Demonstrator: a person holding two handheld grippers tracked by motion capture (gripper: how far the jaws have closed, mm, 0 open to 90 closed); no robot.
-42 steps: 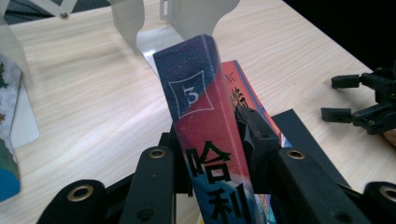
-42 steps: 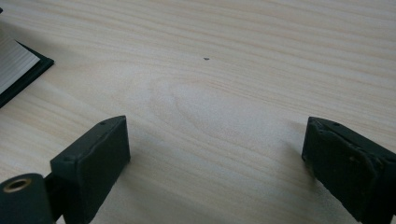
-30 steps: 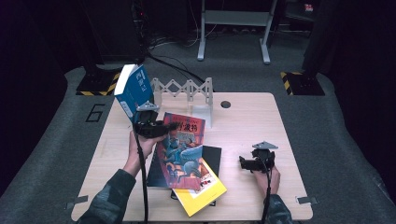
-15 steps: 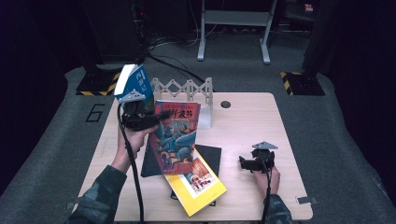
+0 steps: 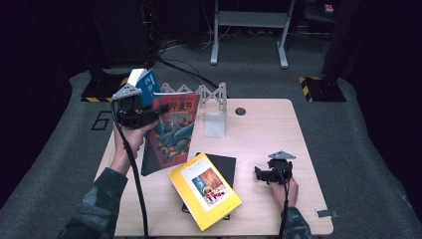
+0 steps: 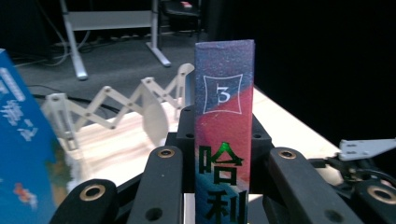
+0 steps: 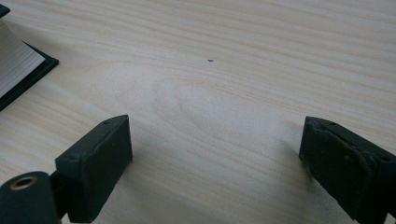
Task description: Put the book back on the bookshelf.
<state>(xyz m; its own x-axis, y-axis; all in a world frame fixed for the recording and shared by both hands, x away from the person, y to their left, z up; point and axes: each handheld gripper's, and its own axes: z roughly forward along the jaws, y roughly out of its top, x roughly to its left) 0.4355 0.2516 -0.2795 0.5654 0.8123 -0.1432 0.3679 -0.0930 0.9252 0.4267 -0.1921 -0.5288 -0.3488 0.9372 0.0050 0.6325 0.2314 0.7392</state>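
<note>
The left gripper (image 5: 152, 110) clamps the red book (image 5: 169, 132) by its spine, lifted upright beside 1 blue book (image 5: 147, 83) in the rack (image 5: 211, 97). Slotting remains; 2 books (image 5: 206, 189) lie flat. The right gripper (image 5: 263, 174) rests open.

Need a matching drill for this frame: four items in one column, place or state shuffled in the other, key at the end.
Items
1. red and blue book
2. yellow book
3. right tool
4. white folding rack

Places or states
A. open, low over bare table wood
B. standing at the table's far edge
C. lifted nearly upright, clamped at its spine by the left tool
D. lying flat, on top of a black book

Pairs: 1-C, 2-D, 3-A, 4-B
</note>
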